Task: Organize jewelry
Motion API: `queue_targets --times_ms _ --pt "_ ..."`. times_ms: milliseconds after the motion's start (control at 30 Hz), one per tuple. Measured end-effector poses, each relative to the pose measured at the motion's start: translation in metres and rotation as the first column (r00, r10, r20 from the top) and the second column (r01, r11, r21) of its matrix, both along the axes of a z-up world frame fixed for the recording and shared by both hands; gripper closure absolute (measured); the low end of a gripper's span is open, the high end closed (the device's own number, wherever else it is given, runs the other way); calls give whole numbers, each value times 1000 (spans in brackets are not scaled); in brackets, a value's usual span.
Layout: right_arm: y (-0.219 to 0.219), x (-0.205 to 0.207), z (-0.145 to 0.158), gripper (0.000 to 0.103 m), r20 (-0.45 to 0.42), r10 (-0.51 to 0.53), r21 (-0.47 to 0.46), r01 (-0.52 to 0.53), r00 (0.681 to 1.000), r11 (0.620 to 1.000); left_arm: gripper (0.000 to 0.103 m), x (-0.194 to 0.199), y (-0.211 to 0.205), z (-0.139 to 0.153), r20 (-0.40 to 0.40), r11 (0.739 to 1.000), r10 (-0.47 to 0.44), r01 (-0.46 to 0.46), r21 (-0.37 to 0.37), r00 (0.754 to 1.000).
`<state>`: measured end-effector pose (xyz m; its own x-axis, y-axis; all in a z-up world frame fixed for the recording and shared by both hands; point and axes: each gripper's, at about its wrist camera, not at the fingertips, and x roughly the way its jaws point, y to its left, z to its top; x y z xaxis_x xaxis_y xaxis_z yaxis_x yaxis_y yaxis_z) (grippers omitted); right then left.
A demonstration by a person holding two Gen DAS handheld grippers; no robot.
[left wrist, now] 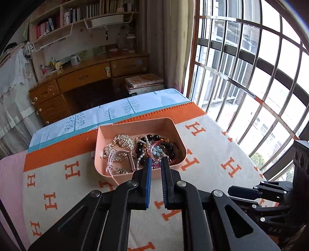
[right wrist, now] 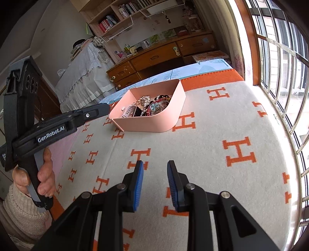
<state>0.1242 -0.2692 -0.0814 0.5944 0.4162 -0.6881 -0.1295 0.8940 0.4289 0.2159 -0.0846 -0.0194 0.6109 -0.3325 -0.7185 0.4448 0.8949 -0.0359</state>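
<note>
Nearest the lens in the left wrist view, the left gripper [left wrist: 156,161] shows its black linkage and blue ribbed pads, jaws parted by a narrow gap and holding nothing. Its tips hover at the near rim of the shallow pink plastic tray [left wrist: 174,129], just above the jewelry heaped inside. In the right wrist view, the right gripper [right wrist: 155,165] hangs over bare blanket well short of the tray, jaws somewhat further apart and also empty. The left hand [right wrist: 41,174], in a cream knitted sleeve, wraps the black handle of its gripper at the left edge of that view.

Both tools hover over a cream woven blanket with orange H letters and an orange border [left wrist: 208,139], spread across a bed. The tray sits on it near the orange border. Inside lie a silver rhinestone piece [left wrist: 123,141] at the left, a pale pink watch with a dark rectangular face [right wrist: 133,111] at the near left, a strand of dark round beads [left wrist: 152,137] in the middle, and a round blue flower charm [left wrist: 156,150] close to the left gripper's tips.

Beyond the blanket a pale blue sheet printed with trees [left wrist: 115,110] covers the far end of the bed. Further back stands a wooden desk with drawers [left wrist: 85,77], with bookshelves [left wrist: 81,13] above it. A barred window [left wrist: 251,67] fills the right side.
</note>
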Motion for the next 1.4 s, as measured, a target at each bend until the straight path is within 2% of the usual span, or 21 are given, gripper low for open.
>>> queue_targets --times_ms 133,300,333,367,433,500,700,833,1067,1200,1300,1400 --pt "4 11 29 77 54 -5 -33 7 999 999 95 26 2 17 -1 999 37 -37 5 999" --pt "7 38 72 77 137 -37 -65 46 990 997 93 60 2 24 -18 995 102 -102 14 995" --pt "7 44 79 77 149 -44 -63 53 988 997 77 66 3 25 -30 993 116 -116 8 993" --pt "8 48 85 77 159 -47 -60 57 986 997 49 71 4 25 -39 992 126 -126 -1 991" --pt "11 52 94 77 172 -55 -53 65 984 996 17 74 10 29 -10 987 162 -162 -12 987" --pt "16 49 97 77 175 -53 -47 62 983 997 15 68 15 35 39 983 185 -184 -17 982" --pt "28 35 90 74 142 -27 -82 39 989 996 14 51 31 36 23 976 218 -218 -1 976" --pt "31 23 89 74 122 -33 -91 45 992 995 2 24 48 40 19 964 266 -266 -14 964" --pt "39 0 96 74 123 -38 -123 53 992 991 1 -32 75 51 28 946 324 -322 -42 946" --pt "49 -17 100 61 131 -33 -132 50 991 990 1 -66 82 53 40 938 347 -346 -24 937" --pt "55 -31 101 57 141 -30 -140 50 990 989 1 -93 83 51 37 925 378 -379 20 925" --pt "62 -44 100 56 127 -24 -144 43 992 989 1 -120 82 49 9 929 368 -368 30 930"
